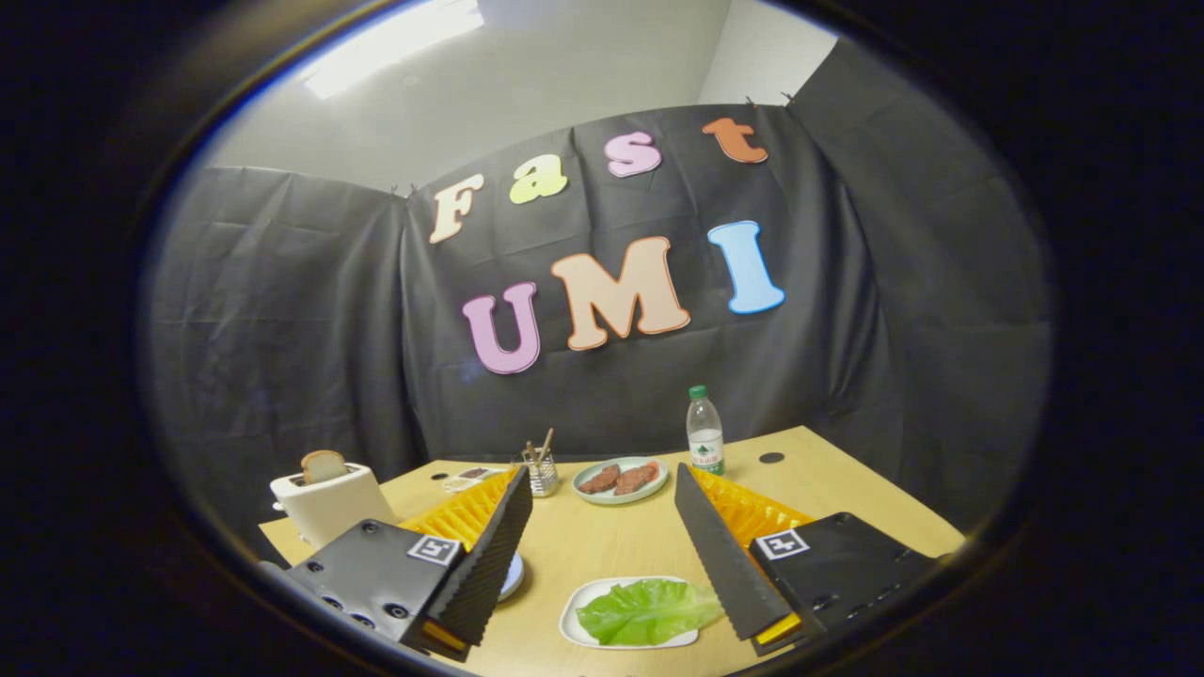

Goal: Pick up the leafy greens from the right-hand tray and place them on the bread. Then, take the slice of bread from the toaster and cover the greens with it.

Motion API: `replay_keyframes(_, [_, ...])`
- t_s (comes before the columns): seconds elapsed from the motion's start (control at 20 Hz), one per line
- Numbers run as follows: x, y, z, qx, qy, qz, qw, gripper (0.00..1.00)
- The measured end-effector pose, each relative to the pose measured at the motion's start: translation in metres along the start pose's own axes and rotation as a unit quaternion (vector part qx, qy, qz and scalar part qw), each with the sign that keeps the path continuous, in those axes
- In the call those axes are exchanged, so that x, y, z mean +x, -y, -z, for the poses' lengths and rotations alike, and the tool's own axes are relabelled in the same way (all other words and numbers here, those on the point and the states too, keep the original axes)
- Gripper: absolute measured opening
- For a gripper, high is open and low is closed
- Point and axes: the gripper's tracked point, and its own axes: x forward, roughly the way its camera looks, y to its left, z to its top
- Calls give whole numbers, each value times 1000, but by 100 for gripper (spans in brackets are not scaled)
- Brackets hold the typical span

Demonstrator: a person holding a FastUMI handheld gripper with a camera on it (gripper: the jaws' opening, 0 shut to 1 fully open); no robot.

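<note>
The gripper (602,555) hung over the table (611,536), fingers spread wide, nothing held. Leafy greens (649,611) lay on a white tray (576,616) between the fingertips, nearer the right finger. Beyond the left finger stood the toaster (329,503), a bread slice (324,464) poking up. Farther ahead sat a plate of meat (621,480) and a bottle (704,432).

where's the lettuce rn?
In the gripper view the lettuce lies on a white tray on the table, low between the open claw fingers, nearer the right one, with the plate of meat beyond it.
</note>
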Motion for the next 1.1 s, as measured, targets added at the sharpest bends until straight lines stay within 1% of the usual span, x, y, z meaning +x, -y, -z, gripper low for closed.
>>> replay_keyframes(0.1, [-1, 8, -5, -14, -10, 1, 1000, 98])
replay_keyframes(0.2, [-2, 20, 0, -25, -34, 4, 999, 98])
replay_keyframes(0.3, [-1, 33, 17, -23, -76, 7, 997, 98])
replay_keyframes(0.45, [3, 58, 46, -21, -140, 19, 990, 98])
replay_keyframes(0.55, [7, 80, 67, -23, -179, 35, 983, 98])
replay_keyframes(0.65, [9, 98, 92, -6, -219, 47, 975, 98])
replay_keyframes(0.85, [11, 114, 140, 37, -293, 50, 954, 98])
replay_keyframes(1.0, [16, 121, 166, 48, -329, 55, 942, 99])
replay_keyframes(1.1, [19, 117, 180, 69, -346, 49, 934, 99])
